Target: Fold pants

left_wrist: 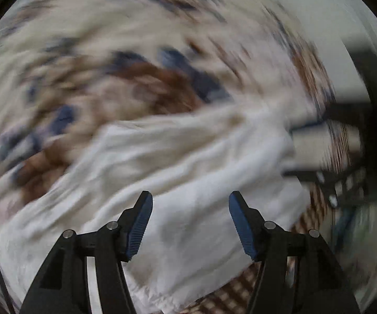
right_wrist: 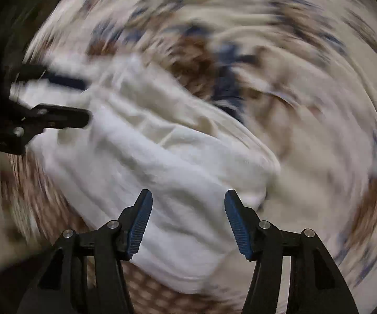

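Nearest in the left wrist view, the left gripper (left_wrist: pixel 190 225) has its two blue-padded fingers spread wide, with nothing between them; the white pants (left_wrist: pixel 178 183) lie just beyond and under the tips. In the right wrist view it is the same: the right gripper (right_wrist: pixel 188 222) is spread apart and holds nothing, and the pants (right_wrist: pixel 162 162) lie in front of it as a bunched, wrinkled white heap. Both pictures are strongly blurred, so I cannot tell if the fingertips touch the cloth or only hang above it. The pants rest on a patterned bedcover (left_wrist: pixel 125 52) in cream with brown and dark blue flowers, which also shows a brown checked part (left_wrist: pixel 230 293) close to the lower edge of the garment. Farther away, at the left side of the right wrist view, the left gripper (right_wrist: pixel 57 102) appears as dark fingers beside the far end of the pants; its opening there seems spread, though the blur makes this uncertain. Behind all, the bedcover (right_wrist: pixel 306 91) fills the rest of the view.
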The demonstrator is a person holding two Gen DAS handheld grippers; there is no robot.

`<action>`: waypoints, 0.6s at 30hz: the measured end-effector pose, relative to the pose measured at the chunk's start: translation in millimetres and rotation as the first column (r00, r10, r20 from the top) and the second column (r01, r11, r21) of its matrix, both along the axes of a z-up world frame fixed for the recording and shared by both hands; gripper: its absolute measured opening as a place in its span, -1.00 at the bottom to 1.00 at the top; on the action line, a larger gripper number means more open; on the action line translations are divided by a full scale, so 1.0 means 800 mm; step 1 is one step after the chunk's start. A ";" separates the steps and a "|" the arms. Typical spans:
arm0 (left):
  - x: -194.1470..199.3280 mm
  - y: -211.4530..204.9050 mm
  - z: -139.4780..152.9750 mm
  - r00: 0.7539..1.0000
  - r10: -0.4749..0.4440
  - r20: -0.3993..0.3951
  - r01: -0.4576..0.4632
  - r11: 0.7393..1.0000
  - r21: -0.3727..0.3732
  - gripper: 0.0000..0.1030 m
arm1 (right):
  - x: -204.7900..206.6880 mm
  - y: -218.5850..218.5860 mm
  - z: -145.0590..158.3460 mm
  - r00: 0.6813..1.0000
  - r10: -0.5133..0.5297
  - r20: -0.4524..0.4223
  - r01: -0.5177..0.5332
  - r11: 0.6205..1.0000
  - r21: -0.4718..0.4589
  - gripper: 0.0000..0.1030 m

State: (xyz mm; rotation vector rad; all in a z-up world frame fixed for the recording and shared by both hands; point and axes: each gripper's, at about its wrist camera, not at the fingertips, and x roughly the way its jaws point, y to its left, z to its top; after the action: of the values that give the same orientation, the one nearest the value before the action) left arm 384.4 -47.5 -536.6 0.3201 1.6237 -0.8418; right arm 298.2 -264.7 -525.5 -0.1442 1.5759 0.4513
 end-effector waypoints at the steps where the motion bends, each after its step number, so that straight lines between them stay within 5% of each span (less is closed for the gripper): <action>1: -0.003 -0.008 -0.011 0.999 -0.041 -0.029 0.041 0.999 0.001 0.14 | 0.007 0.002 -0.010 0.997 0.078 -0.026 -0.079 0.997 -0.020 0.14; 2: -0.007 -0.014 -0.025 0.996 -0.068 -0.050 0.069 0.998 0.013 0.14 | 0.013 0.005 -0.017 0.990 0.132 -0.040 -0.133 0.991 -0.030 0.08; 4: -0.014 -0.022 -0.054 0.990 -0.116 -0.083 0.121 0.991 0.056 0.13 | 0.018 0.015 -0.033 0.968 0.239 -0.083 -0.243 0.969 -0.037 -0.54; 6: -0.020 -0.025 -0.067 0.988 -0.145 -0.059 0.150 0.985 0.090 -0.06 | 0.016 0.020 -0.043 0.951 0.293 -0.099 -0.299 0.953 -0.052 -0.72; 7: -0.022 -0.023 -0.068 0.988 -0.157 -0.014 0.157 0.980 0.122 -0.36 | 0.014 0.019 -0.040 0.954 0.286 -0.093 -0.291 0.956 -0.045 -0.78; 9: -0.020 -0.018 -0.067 0.992 -0.128 0.001 0.127 0.983 0.133 -0.50 | 0.019 0.013 -0.033 0.976 0.208 -0.065 -0.210 0.978 -0.018 -0.82; 12: -0.010 -0.003 -0.057 0.998 -0.044 0.048 0.036 0.988 0.151 -0.51 | 0.019 -0.004 -0.021 0.993 0.119 -0.014 -0.119 0.993 0.003 -0.84; 18: 0.013 0.019 -0.062 0.998 0.034 0.062 -0.045 0.980 0.196 -0.51 | 0.053 -0.046 -0.029 0.990 -0.120 -0.070 0.127 0.986 0.107 -0.84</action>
State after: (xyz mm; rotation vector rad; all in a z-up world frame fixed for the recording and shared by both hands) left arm 394.7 -32.4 -586.3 0.4466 1.6569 -0.6365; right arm 340.5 -301.8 -548.6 0.0534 1.6071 0.4482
